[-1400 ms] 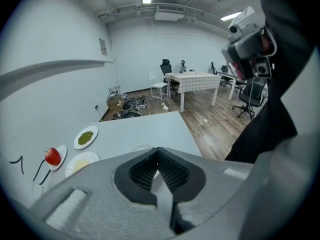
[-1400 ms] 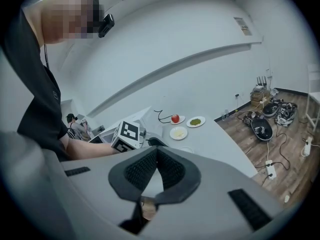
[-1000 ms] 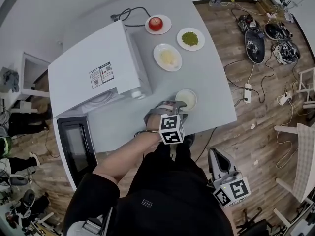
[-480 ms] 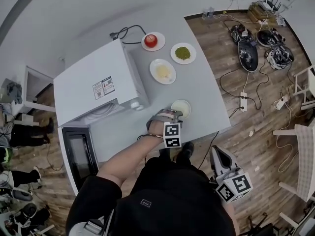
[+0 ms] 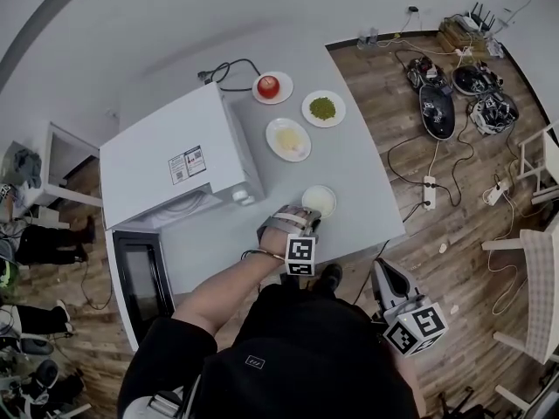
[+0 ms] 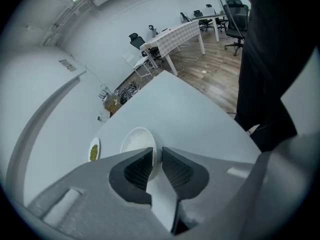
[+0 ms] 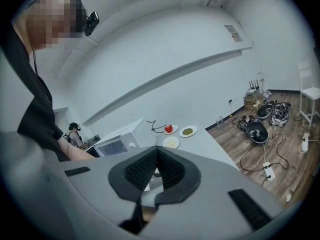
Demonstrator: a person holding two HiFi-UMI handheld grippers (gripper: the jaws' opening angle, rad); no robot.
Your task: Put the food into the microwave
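Between the jaws of the left gripper (image 6: 156, 151) sits the rim of a white dish (image 6: 134, 140); they have just been closing and now clamp it. It rests near the table's (image 5: 349, 160) near edge, right of the open microwave (image 5: 175, 155). Off the table, the right gripper (image 7: 156, 153) hangs, jaws together, empty

White microwave (image 5: 175, 160), pale grey tabletop (image 5: 362, 177), white bowl (image 5: 319, 202). White plates (image 5: 272, 129) carry red apple (image 5: 269, 85), green food (image 5: 322, 107), yellow food (image 5: 289, 138). Black-and-white squared cube (image 5: 300, 256); brown wood floor (image 5: 454, 155).
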